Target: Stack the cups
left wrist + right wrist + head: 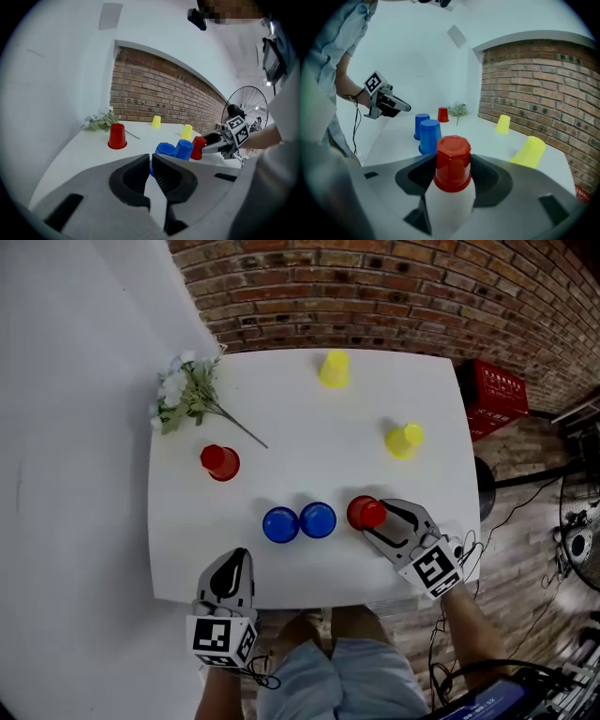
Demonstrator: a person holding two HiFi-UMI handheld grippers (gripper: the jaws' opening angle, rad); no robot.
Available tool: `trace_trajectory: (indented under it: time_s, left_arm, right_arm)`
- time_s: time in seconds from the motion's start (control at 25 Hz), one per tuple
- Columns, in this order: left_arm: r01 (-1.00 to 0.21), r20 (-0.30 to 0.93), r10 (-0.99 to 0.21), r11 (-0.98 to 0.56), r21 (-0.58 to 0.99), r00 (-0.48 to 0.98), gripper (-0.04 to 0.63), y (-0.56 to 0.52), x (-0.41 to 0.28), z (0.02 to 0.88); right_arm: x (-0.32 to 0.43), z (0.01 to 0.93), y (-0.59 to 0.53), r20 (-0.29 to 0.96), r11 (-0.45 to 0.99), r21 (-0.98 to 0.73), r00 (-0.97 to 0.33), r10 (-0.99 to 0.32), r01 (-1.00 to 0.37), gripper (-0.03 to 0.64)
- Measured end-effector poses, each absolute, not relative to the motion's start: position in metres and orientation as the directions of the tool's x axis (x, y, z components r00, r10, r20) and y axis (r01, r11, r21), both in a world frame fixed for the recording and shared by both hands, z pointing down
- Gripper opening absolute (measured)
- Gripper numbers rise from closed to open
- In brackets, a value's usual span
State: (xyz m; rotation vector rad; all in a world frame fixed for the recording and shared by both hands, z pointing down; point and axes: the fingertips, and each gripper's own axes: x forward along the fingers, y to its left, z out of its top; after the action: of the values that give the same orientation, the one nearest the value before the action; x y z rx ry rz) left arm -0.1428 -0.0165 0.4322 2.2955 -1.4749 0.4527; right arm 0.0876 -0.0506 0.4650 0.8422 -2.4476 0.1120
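Cup (452, 157), red, sits gripped in right tool (453, 177).

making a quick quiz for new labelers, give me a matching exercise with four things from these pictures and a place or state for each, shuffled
Things:
1. left gripper
2. right gripper
3. flowers
4. blue cups

Places or states:
A. side by side near the front edge of the table
B. shut on a red cup
C. shut, holding nothing
D. lying at the table's far left corner

Pairs: 1-C, 2-B, 3-D, 4-A
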Motion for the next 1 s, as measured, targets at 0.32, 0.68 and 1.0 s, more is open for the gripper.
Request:
trace_trajectory:
  time_s: [0.32, 0.68, 1.0]
  left_arm:
    - [-0.920, 0.460, -0.798, -0.368, 0.139, 0.388, 0.025, -0.017, -0.151, 0.433]
    - [-0.923, 0.450, -0.807, -0.360, 0.136, 0.381, 0.026, -0.021, -0.155, 0.430]
    - [-0.929, 0.425, -0.828, -0.351, 0.115, 0.366, 0.025, -0.030, -0.156, 0.412]
  right_arm:
    - [0.061, 0.463, -0.053, 0.508, 0.830, 0.074, -0.696, -0.509, -0.553, 0.233]
    - [0.062, 0.461, -0.048, 0.501, 0.852, 0.065, -0.721, -0.478, -0.520, 0.316]
    - [0.135, 0.440, -0.074, 0.471, 0.700, 0.061, -0.598, -0.649, -0.712, 0.295]
